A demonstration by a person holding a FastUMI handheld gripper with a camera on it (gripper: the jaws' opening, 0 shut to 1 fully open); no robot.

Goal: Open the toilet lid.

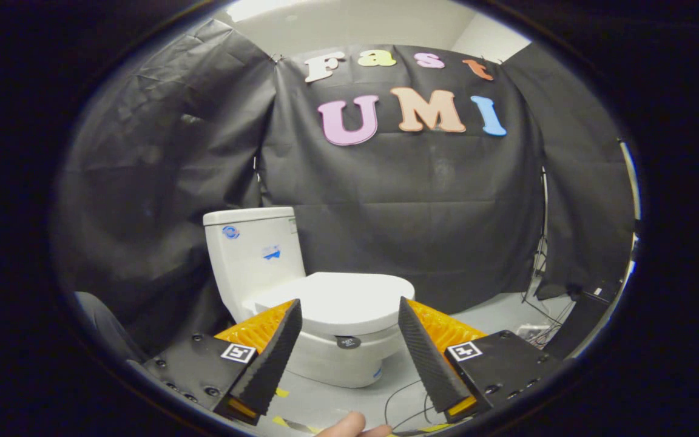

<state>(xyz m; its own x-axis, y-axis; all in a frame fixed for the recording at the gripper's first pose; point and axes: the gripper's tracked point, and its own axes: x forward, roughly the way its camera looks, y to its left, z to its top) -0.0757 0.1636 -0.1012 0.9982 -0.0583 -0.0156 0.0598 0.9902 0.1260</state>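
A white toilet [325, 358] stands on the floor ahead of me, its tank [252, 255] at the back left against the black cloth wall. The lid [343, 300] lies flat and closed over the seat, its rounded front pointing toward the right. My gripper [349, 306] is open, its two fingers spread wide with nothing between them. The lid shows in the gap between the fingertips, some way beyond them and not touched.
Grey floor [495, 315] spreads around the toilet. Thin cables [404, 400] trail across it near my fingers, and more cables with dark gear [580, 321] sit at the right by the cloth. A fingertip of a hand [349, 425] shows below the fingers.
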